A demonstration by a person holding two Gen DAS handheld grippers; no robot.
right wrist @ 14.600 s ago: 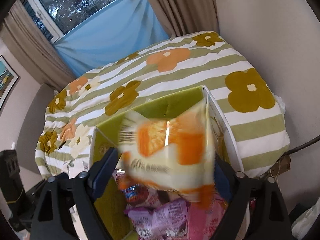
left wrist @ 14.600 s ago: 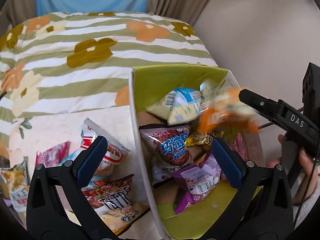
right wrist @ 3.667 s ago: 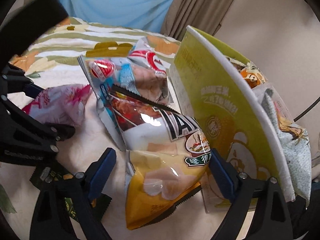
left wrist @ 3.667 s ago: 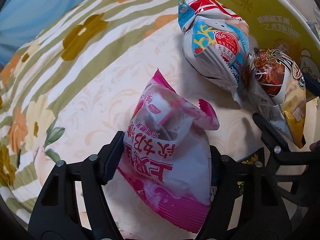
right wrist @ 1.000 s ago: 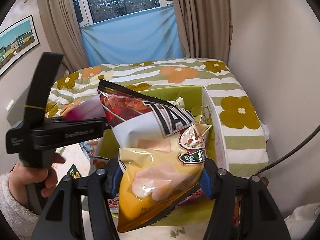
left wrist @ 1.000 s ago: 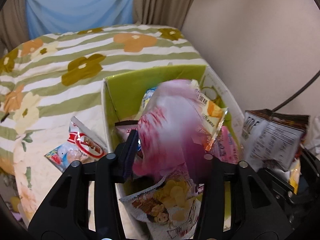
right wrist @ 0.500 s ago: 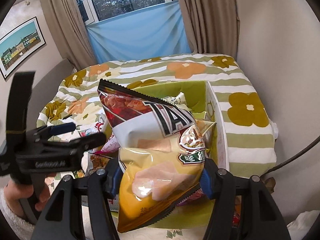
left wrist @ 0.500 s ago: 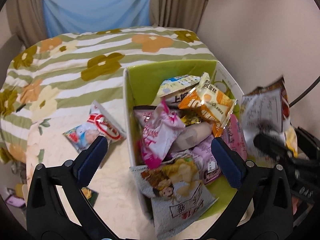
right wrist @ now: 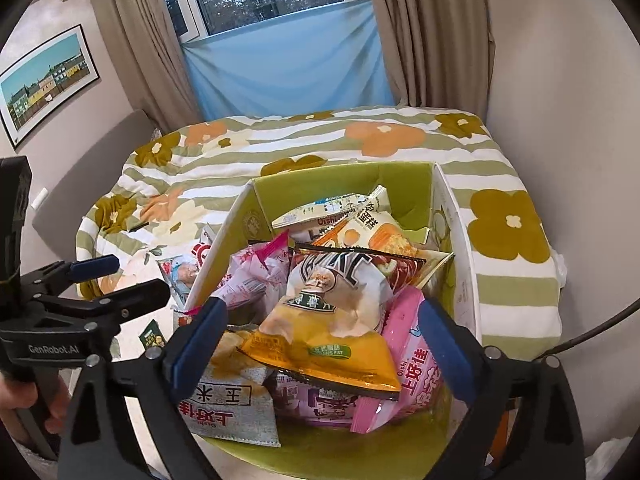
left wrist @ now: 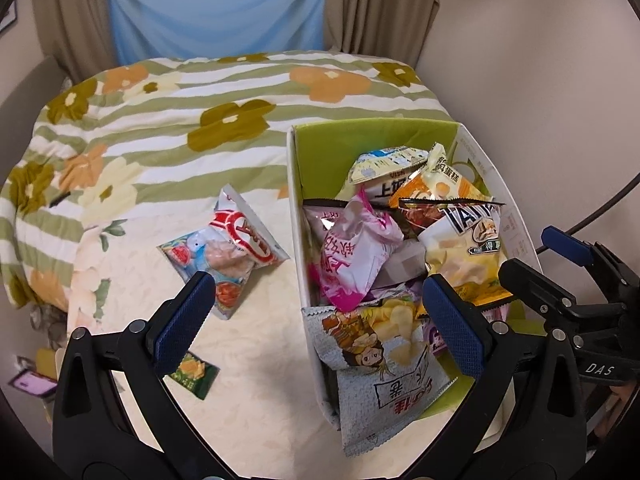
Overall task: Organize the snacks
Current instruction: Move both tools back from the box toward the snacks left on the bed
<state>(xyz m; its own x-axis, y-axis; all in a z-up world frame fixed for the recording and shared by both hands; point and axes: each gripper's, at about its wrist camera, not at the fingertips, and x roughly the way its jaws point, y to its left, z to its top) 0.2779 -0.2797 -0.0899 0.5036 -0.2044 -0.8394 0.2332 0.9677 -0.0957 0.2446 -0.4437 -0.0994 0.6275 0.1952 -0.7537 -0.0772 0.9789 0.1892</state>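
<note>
A green cardboard box [left wrist: 372, 136] [right wrist: 344, 180] on the bed holds several snack bags. The yellow and white chip bag [left wrist: 464, 252] [right wrist: 332, 320] lies on top of the pile, beside the pink bag [left wrist: 352, 256] [right wrist: 256, 276]. My left gripper [left wrist: 318, 312] is open and empty above the box's left wall. My right gripper [right wrist: 322, 340] is open and empty above the box, just over the chip bag. A blue and red snack bag [left wrist: 228, 248] [right wrist: 186, 268] and a small green packet [left wrist: 194, 374] [right wrist: 152, 336] lie on the bed left of the box.
The bed has a striped flower quilt [left wrist: 180, 120] [right wrist: 400, 140]. A beige wall [left wrist: 540, 80] is close on the right. A window with curtains [right wrist: 280, 20] is behind the bed. A cable [left wrist: 600, 208] runs at the right.
My right gripper opened and the chip bag dropped onto the pile in the box. My left gripper, open since half a second ago, has pulled back slightly from the box.
</note>
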